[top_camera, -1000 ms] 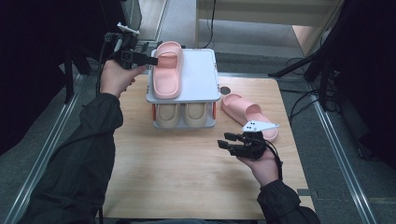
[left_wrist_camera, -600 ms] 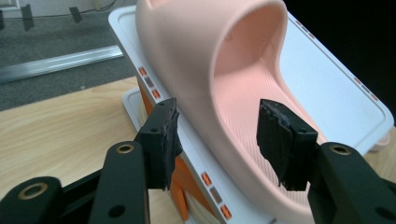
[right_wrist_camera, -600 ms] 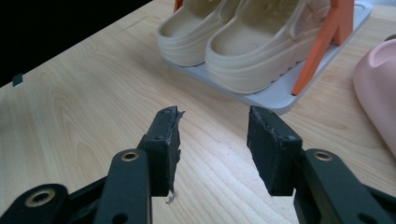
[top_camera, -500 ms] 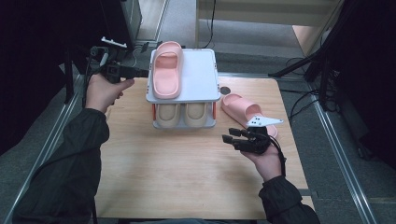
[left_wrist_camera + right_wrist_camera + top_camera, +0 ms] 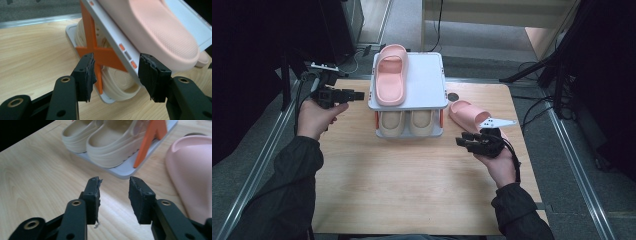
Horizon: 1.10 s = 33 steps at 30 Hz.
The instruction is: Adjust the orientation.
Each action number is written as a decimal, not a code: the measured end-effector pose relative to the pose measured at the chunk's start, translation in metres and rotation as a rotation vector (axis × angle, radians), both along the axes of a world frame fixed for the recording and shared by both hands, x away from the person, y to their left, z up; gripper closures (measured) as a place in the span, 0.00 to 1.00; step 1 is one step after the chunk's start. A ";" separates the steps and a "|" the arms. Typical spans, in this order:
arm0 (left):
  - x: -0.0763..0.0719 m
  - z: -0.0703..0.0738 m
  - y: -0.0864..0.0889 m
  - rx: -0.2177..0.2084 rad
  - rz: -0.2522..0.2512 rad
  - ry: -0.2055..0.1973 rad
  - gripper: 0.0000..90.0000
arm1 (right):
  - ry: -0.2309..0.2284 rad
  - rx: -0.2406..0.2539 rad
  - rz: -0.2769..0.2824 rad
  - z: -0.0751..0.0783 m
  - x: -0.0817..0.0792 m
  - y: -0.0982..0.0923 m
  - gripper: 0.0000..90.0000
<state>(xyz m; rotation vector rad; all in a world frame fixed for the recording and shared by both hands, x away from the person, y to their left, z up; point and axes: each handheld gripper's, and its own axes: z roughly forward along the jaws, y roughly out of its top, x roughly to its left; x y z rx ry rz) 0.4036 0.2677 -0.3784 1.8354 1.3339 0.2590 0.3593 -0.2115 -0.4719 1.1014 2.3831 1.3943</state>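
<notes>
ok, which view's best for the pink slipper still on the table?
High view: the pink slipper on the table shows its whole outline beside the shoe rack. The right gripper view crops it at the frame edge; the left gripper view catches a sliver.

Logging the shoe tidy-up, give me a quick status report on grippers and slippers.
Left gripper open, empty, beside rack. Right gripper empty, jaws just closing partway, near pink slipper on table. Other pink slipper on rack top. Nothing in the way.

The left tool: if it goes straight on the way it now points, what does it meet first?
Probably the shoe rack: the left tool stands open and aims at its side, where the orange cross brace sits, with the pink slipper on the top shelf just above. Depth is hard to judge.
</notes>
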 end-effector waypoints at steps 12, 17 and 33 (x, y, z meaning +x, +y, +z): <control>-0.026 -0.030 -0.007 -0.011 -0.035 -0.006 0.49 | 0.015 -0.025 -0.081 -0.005 0.024 -0.023 0.96; -0.035 -0.041 -0.009 -0.015 -0.037 -0.012 0.49 | 0.030 -0.042 -0.122 -0.010 0.036 -0.033 1.00; -0.081 -0.075 -0.007 -0.017 -0.028 -0.030 0.48 | 0.080 -0.078 -0.220 -0.031 0.072 -0.058 1.00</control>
